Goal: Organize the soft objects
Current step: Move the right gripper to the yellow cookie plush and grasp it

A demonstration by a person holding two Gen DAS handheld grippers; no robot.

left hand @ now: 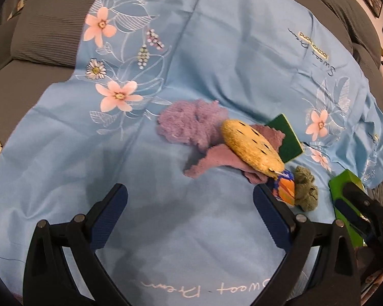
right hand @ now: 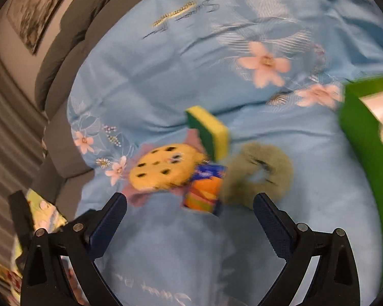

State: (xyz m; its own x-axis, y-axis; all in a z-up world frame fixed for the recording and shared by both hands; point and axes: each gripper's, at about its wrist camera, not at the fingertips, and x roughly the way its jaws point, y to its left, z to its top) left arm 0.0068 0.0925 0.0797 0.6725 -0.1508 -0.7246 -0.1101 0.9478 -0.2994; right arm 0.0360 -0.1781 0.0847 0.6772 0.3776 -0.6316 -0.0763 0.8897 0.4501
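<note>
Both claws, left and right, gape empty above a blue sheet; cookie plush, sponge, purple cloth lie piled together.

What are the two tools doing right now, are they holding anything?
Left tool: open, holding nothing, above the blue sheet.
Right tool: open wide, holding nothing.
</note>
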